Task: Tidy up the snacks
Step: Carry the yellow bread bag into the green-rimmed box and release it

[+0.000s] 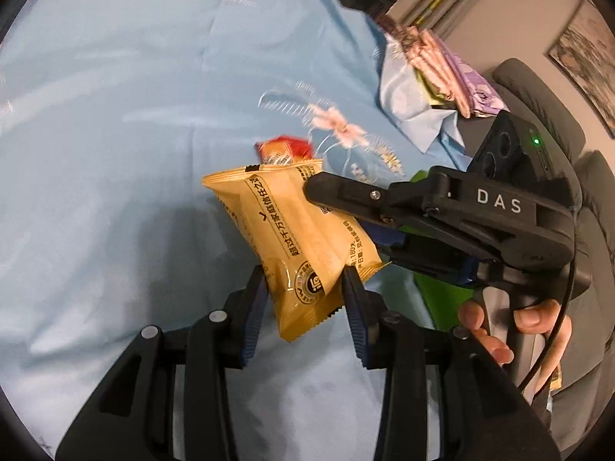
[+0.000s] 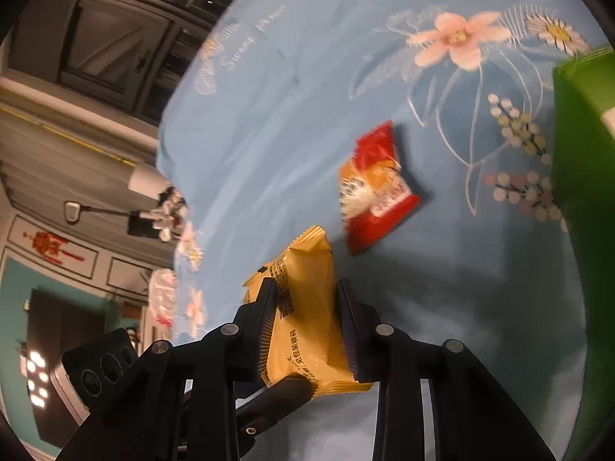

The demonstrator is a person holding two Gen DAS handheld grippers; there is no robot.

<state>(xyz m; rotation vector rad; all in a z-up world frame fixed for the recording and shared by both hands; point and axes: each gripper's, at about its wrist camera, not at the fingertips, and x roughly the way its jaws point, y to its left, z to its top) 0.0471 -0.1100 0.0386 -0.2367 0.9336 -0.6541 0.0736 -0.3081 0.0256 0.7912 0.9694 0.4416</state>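
The yellow snack packet [image 1: 296,238] hangs above the blue flowered cloth [image 1: 115,115], lifted clear of it. Your left gripper [image 1: 305,280] pinches its lower end; your right gripper [image 2: 307,307] pinches the other end (both pads pressing). A red packet [image 2: 374,188] lies on the cloth just beyond, near a green box [image 2: 584,192].

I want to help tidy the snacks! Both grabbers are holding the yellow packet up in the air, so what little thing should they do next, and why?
Probably carry the yellow packet sideways toward the green box. The left gripper and right gripper both pinch it, lifted off the blue cloth, and the box looks like where snacks go. The red packet waits on the cloth.
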